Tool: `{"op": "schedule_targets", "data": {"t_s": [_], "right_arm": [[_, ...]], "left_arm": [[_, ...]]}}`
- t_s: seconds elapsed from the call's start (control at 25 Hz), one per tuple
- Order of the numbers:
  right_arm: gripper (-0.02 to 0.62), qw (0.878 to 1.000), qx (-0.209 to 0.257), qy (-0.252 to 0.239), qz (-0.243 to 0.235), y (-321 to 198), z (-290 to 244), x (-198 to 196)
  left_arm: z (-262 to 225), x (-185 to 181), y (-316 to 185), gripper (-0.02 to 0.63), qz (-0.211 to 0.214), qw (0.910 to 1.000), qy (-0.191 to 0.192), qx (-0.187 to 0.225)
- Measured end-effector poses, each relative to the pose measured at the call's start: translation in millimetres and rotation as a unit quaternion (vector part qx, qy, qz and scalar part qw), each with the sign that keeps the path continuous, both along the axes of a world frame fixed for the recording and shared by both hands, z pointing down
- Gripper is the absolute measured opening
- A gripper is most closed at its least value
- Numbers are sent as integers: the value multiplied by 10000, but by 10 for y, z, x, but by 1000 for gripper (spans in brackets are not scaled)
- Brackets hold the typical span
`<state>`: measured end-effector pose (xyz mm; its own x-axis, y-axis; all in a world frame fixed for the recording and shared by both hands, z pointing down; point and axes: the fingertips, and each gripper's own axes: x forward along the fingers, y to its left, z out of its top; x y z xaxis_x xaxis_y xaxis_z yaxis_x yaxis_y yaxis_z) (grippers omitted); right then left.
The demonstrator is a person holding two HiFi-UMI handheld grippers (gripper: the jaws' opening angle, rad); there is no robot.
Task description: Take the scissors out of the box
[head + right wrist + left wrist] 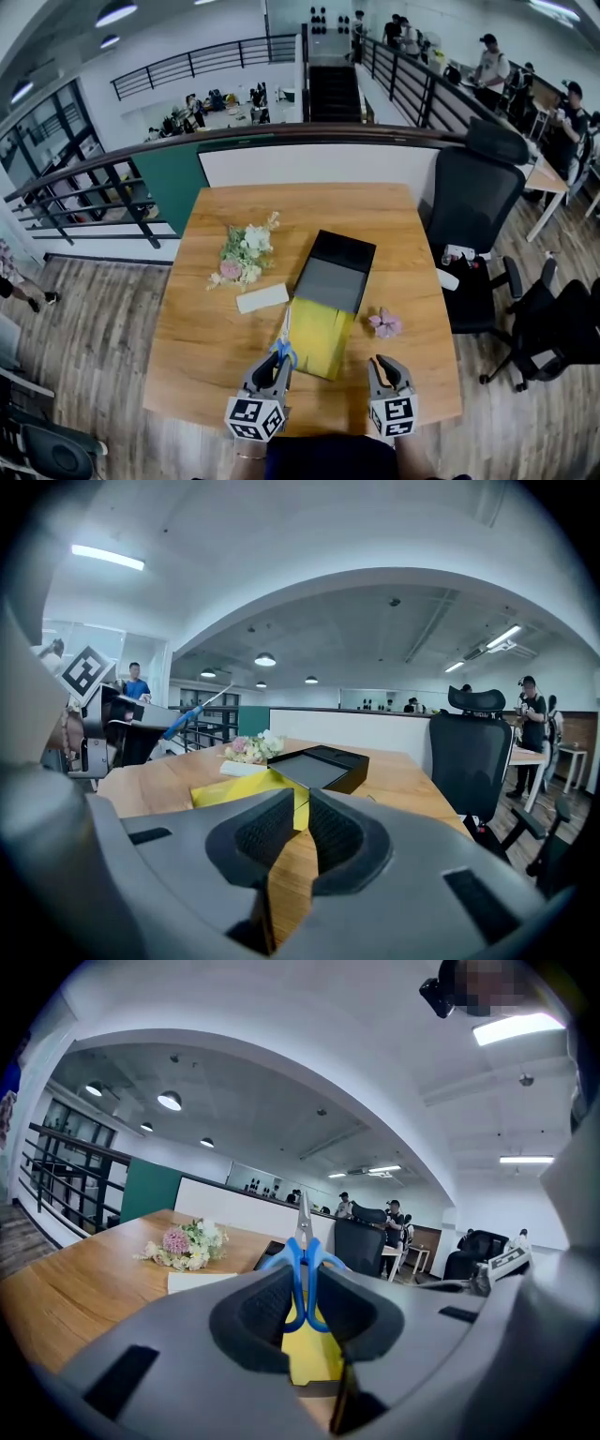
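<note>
One pair of blue-handled scissors point(284, 343) is out of the box, grasped in the left gripper point(278, 364). The left gripper view shows both handle loops pinched between the two pads, with the closed blades pointing straight ahead past the jaw tips. In the head view the scissors sit over the near part of the table, just left of a yellow flat cover point(319, 337), with the blades aimed toward the table's far side.

The one black box point(343, 249) lies open in the middle of the wooden table point(197, 347). Its grey inside faces up, and its near end meets the yellow cover.

The right gripper point(384, 362) hangs over the near edge, right of the yellow cover. Its jaws are clenched to a thin slit with nothing in them.

Three more things lie on the table. One small bouquet point(247, 255) is left of the box, one white card point(262, 298) is just in front of the bouquet, and one single pink bloom point(385, 323) is right of the yellow cover. One black high-backed chair point(473, 202) stands by the table's right side.
</note>
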<state>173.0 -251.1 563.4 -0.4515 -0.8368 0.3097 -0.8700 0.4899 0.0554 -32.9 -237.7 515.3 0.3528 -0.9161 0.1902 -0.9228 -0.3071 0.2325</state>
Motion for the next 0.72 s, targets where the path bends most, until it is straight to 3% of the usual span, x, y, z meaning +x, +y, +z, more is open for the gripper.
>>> {"op": "schedule_targets", "data": {"t_s": [0.08, 0.36, 0.72], "right_arm": [[13, 10000, 26, -30, 41, 8, -4, 18], [11, 9998, 82, -182, 44, 41, -54, 17], [9, 9998, 127, 15, 125, -22, -54, 35]], "left_arm": [[3, 54, 7, 86, 78, 10000, -14, 14], [-3, 132, 0, 86, 194, 9998, -94, 26], [9, 130, -54, 86, 217, 9997, -135, 34]]}}
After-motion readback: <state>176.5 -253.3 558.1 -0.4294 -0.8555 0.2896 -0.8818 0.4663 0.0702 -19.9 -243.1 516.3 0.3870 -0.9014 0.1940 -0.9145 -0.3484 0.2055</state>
